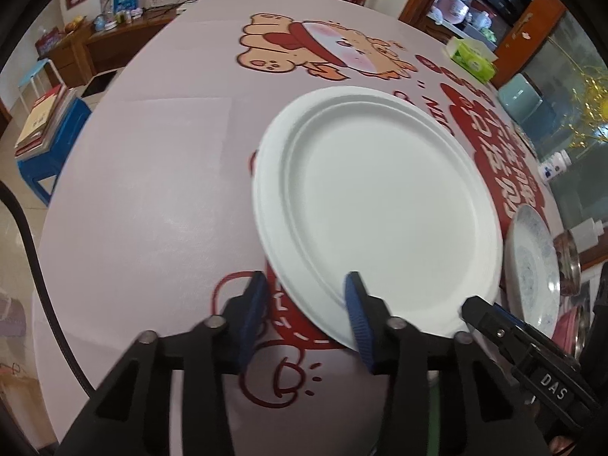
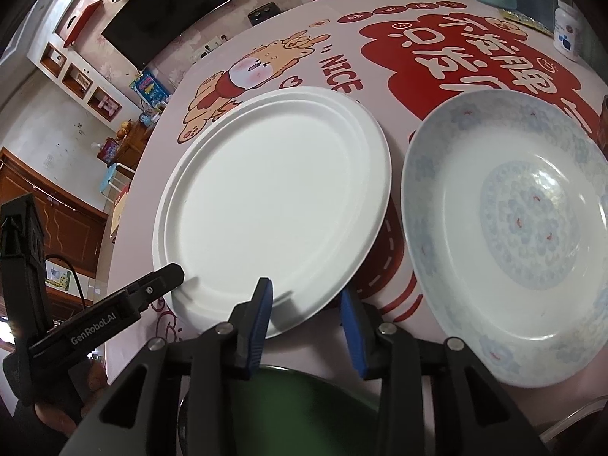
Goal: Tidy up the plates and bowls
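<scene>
Since the white disposable plate (image 2: 273,205), left of centre in the right wrist view, looks light, thin and bendy, we would pinch its rim. Both grippers straddle its near edge, left gripper (image 1: 304,304) and right gripper (image 2: 306,304), jaws parted, not yet pressing. Rightward sits the blue-patterned ceramic dish (image 2: 509,228), heavier, slick and breakable.

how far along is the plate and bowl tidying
Early. Nothing looks stacked yet: the white plate and the blue-patterned dish lie side by side on the table. In hand: both the left gripper and right gripper straddle the white plate's near rim. Stacking remains.
</scene>
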Tool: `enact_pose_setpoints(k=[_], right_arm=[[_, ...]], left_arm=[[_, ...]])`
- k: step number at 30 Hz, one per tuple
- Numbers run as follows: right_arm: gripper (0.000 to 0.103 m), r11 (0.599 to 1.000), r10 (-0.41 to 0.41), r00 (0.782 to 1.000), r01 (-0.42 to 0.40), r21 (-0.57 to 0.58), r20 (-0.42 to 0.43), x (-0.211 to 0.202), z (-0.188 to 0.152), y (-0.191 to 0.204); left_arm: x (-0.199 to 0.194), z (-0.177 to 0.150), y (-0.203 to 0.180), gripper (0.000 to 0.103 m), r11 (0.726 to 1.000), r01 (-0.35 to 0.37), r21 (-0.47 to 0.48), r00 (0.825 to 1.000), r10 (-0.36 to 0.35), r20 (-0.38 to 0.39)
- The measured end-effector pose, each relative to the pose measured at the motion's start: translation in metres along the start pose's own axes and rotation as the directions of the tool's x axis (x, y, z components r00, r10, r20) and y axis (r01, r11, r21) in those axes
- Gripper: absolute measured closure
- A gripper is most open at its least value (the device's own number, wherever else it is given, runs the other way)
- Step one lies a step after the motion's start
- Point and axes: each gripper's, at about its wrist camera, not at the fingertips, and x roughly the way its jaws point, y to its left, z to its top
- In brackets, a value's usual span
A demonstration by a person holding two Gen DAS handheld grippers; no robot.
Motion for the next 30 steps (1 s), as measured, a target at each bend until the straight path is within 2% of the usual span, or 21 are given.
enact_pose_setpoints(k=[15, 30], right_arm=[[0.073, 0.999, 0.034, 0.999, -0.034, 0.03, 0.018, -0.009, -0.004, -0.001], [0.073, 0.996, 0.084, 0.995, -0.082, -0.027, 0.061, -0.037, -0.013, 0.023]], left_arm=[[-0.012, -0.007, -0.002, 0.07, 0.999, -0.024, 0.036, 0.999, 0.022, 0.043], [-0.06, -0.02, 0.007, 0.07, 0.999, -0.044, 0.023, 0.994, 0.041, 0.104]])
